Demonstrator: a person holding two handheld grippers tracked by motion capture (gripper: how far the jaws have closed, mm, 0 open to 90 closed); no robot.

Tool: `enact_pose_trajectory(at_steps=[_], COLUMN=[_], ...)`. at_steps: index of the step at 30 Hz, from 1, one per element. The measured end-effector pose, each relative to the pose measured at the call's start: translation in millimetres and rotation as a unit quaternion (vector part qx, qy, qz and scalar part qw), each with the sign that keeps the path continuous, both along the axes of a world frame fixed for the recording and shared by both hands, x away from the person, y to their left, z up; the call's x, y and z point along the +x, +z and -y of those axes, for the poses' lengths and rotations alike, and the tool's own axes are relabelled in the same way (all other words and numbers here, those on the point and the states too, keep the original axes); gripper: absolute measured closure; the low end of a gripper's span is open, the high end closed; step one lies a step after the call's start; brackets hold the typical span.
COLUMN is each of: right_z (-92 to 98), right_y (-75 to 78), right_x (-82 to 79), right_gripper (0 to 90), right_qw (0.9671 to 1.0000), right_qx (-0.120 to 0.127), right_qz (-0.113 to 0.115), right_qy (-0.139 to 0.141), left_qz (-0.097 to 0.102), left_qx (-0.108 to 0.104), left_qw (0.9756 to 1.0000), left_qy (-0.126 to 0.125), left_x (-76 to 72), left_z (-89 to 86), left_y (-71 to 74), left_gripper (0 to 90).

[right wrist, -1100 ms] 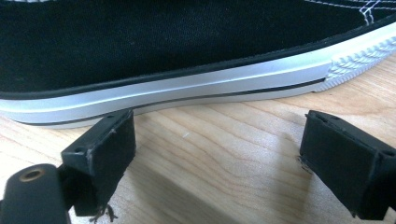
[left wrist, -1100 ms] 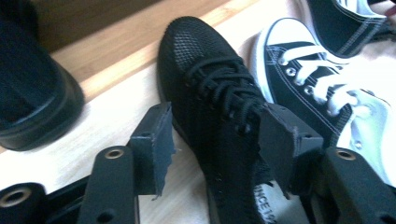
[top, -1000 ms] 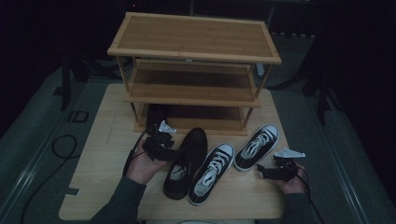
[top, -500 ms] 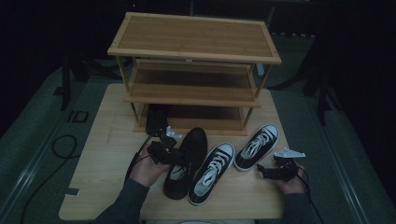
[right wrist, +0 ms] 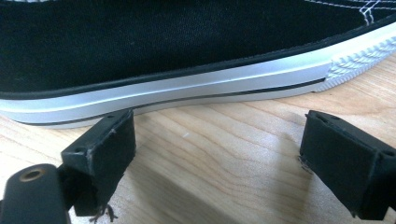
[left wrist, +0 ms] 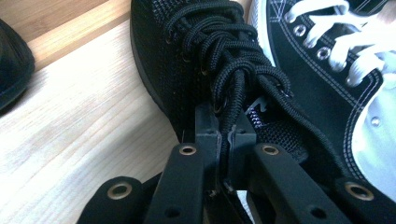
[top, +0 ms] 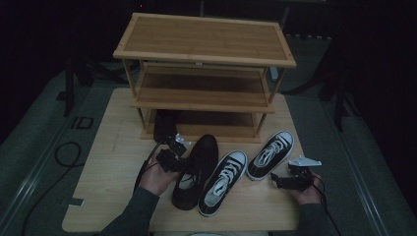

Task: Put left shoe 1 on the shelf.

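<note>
left gripper (left wrist: 224, 133) has just closed its jaws on the laces of the black shoe (top: 195, 169), near-left on the tabletop (top: 105, 162), long axis running toward the rack's bottom shelf (top: 216, 125) just beyond; right gripper (top: 282, 180) open, idle.

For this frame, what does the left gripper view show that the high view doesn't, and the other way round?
Left gripper view alone: the left gripper has just been closing and its jaws now pinch the black shoe's laces and tongue edge.

High view alone: the three-tier bamboo rack, another dark shoe on its bottom tier, the second sneaker, and the right gripper open beside it.

Both: the black shoe, the sneaker next to it, and the wooden table.
</note>
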State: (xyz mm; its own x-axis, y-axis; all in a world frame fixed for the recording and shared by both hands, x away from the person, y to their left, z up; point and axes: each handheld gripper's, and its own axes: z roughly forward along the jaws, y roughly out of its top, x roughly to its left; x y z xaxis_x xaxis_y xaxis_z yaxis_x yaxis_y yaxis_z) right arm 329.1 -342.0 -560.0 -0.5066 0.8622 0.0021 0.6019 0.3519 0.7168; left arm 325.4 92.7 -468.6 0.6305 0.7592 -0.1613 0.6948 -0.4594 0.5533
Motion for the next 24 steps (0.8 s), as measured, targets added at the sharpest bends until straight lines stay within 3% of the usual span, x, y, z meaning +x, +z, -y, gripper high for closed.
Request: enact_pose_trajectory(at_steps=[6,12,24], right_z=[-0.1,-0.1,0.1], right_y=[0.0,0.0,0.0], right_x=[0.0,0.0,0.2], right_gripper=[10.3,10.3,10.3], right_qw=[1.0,1.0,1.0], right_qx=[0.001,0.001,0.0], right_qz=[0.0,0.0,0.001], right_qy=[-0.001,-0.001,0.001], left_qz=[0.0,0.0,0.016], left_qx=[-0.017,-0.02,-0.031], left_qw=[0.9997,0.9996,0.9981], left_qy=[0.017,0.022,0.052], left_x=[2.7,5.0,26.3], left_z=[-4.0,-4.1,-8.5], left_y=[0.8,2.8,8.3], left_gripper=[87.4,87.4,87.4])
